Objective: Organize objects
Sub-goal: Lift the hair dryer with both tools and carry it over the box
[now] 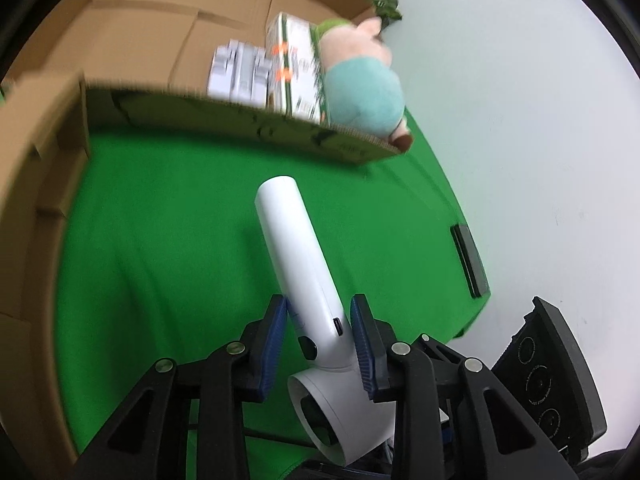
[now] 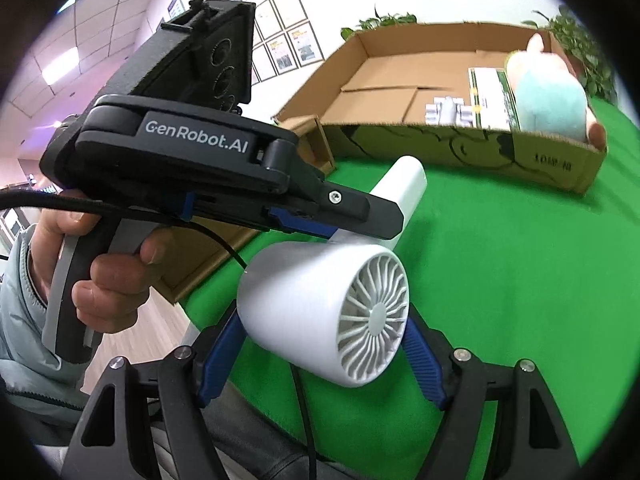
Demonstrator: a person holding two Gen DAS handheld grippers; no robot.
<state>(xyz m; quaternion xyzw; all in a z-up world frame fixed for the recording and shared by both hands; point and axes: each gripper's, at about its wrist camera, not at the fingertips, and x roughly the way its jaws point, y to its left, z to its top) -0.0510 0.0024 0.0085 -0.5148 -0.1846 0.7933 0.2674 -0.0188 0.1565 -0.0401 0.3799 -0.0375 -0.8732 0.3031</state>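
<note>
A white hair dryer [image 1: 288, 232] hangs above the green table cloth [image 1: 160, 240], held at both ends. My left gripper [image 1: 320, 300] is shut on its handle, blue pads pressing both sides just above the barrel. In the right wrist view, my right gripper [image 2: 324, 314] grips the dryer's barrel [image 2: 292, 292] near the vented rear grille, one pad on each side. The left gripper [image 2: 360, 216], held by a person's hand [image 2: 108, 280], reaches in from the left over the handle. An open cardboard box [image 1: 240, 120] stands beyond the dryer.
The box [image 2: 440, 144] holds a plush pig [image 1: 360, 84], a green-and-white carton [image 1: 296, 68] and small white boxes [image 1: 240, 72]; its left part is bare. A black flat object [image 1: 470, 260] lies at the table's right edge. Flattened cardboard [image 1: 32, 200] lies to the left.
</note>
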